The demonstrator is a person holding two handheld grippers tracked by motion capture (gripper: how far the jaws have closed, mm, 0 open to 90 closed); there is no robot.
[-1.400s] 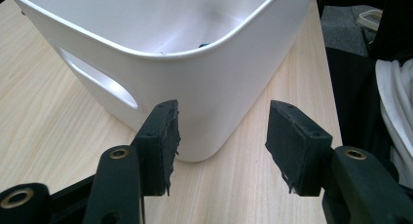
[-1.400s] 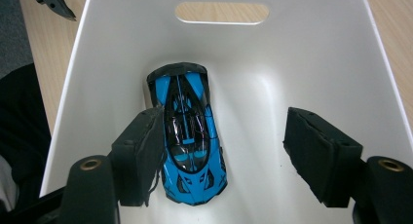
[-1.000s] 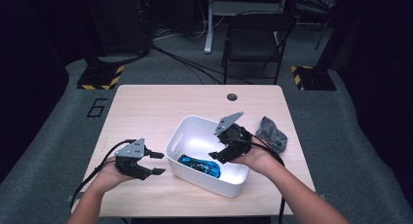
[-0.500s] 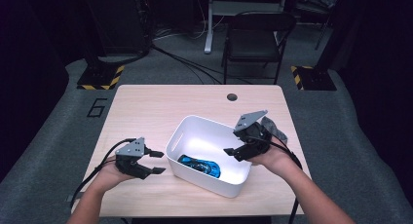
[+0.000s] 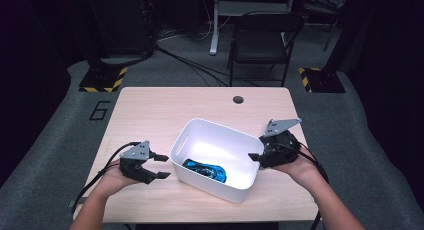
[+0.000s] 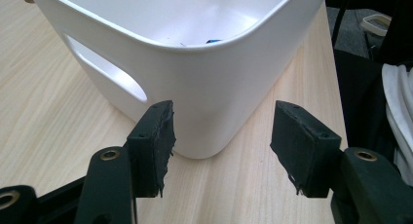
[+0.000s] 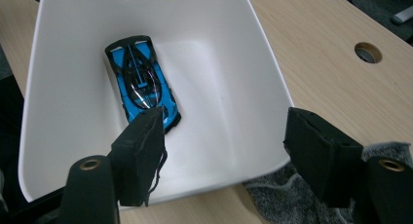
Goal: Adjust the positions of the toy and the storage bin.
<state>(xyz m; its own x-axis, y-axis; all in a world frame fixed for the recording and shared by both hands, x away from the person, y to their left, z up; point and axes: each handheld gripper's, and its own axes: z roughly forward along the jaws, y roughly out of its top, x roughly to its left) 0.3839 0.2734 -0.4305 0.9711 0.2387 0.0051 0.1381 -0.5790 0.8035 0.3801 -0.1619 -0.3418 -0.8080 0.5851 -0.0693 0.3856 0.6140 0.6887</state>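
Toy car (image 7: 141,83) in tub (image 7: 253,78), just beyond open right claw (image 7: 224,151)

A black chair (image 5: 266,37) and floor cables (image 5: 190,65) stand beyond the table (image 5: 150,110).

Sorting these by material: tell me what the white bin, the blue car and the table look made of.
White bin: smooth moulded plastic by its soft sheen and rounded rim.
Blue car: glossy, with highlights; plastic or painted metal, can't tell.
Table: pale wood or wood-look laminate, with visible grain.
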